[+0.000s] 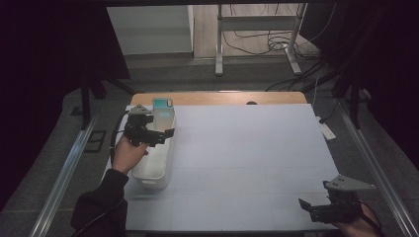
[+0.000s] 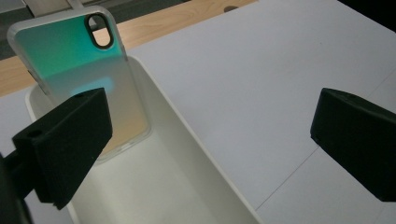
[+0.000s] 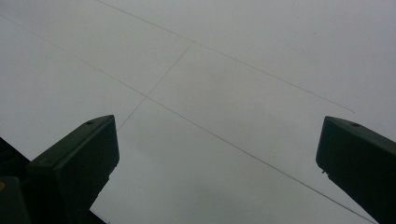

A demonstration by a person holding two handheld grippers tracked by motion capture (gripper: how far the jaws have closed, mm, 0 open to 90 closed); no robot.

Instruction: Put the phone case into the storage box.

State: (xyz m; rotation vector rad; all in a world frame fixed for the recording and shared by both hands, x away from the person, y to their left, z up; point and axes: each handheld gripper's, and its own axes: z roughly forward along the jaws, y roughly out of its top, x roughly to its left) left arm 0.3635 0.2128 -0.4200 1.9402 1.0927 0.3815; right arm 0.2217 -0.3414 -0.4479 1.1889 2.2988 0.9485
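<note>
One phone case (image 2: 79, 70) stood inside one white bin (image 2: 187, 154), and it was the only thing in there. The case leaned against the bin's far end wall, its long axis rising steeply from the bin floor toward the far edge of the table, tilted rather than fully upright. Its camera cutout sat at the top, and its teal-to-pale back faced the left gripper's camera. In the high view the case's (image 1: 163, 104) top stood above the rim of the bin (image 1: 153, 173), which lay lengthwise along the left edge of the white table cover (image 1: 247, 158), its long axis running from the near side to the far side.

The left gripper (image 1: 165, 133) hung over the bin, held by one hand (image 1: 127, 154), with its jaws spread wide and nothing between them; the case was ahead of them, not touched. The right gripper (image 1: 309, 206) sat low at the near right corner of the cover, well apart from the bin, and its jaws were also wide with only bare cover between them.
</note>
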